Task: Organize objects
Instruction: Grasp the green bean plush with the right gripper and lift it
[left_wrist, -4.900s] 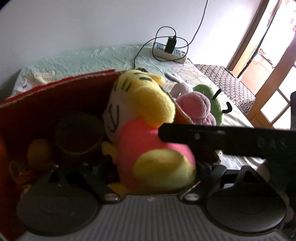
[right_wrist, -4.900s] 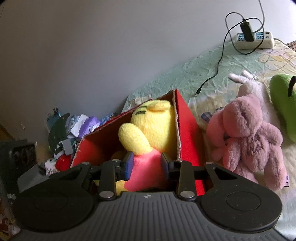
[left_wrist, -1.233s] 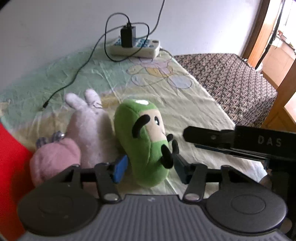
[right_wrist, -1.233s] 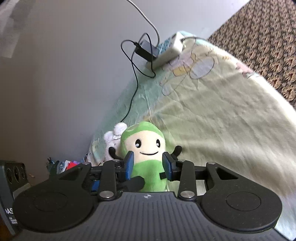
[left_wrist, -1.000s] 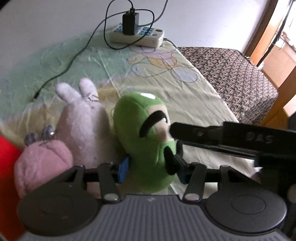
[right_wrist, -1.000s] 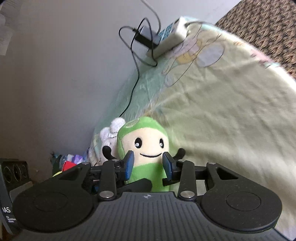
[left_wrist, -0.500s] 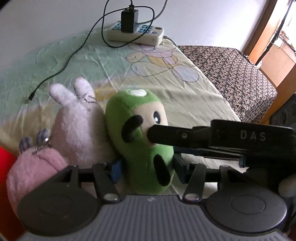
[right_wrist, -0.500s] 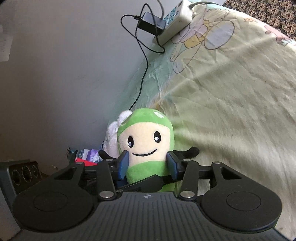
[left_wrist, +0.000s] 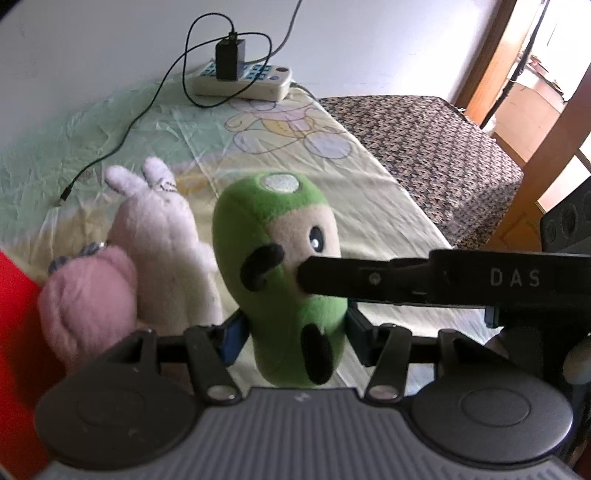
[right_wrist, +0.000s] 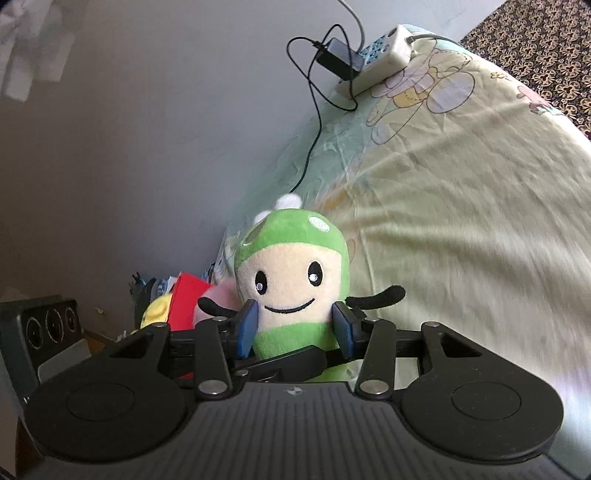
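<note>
Fingers of my left gripper press the green doll at its lower body, one blue pad on each flank, so that gripper is clamped on it; I judge this low grip is meant to carry the weight. My right gripper brackets the doll's neck just under the face, and its pads look to touch both sides, steadying the top so the soft body does not flop. Between the two, the doll sits upright at centre frame in both views, above the sheet. From the left wrist I see what the right hides: the white bunny and the pink toy just left of the doll, and the red box at the left edge, where I reckon the doll is bound. Only the right wrist shows the doll's full smiling face, with a yellow toy in the box at lower left.
</note>
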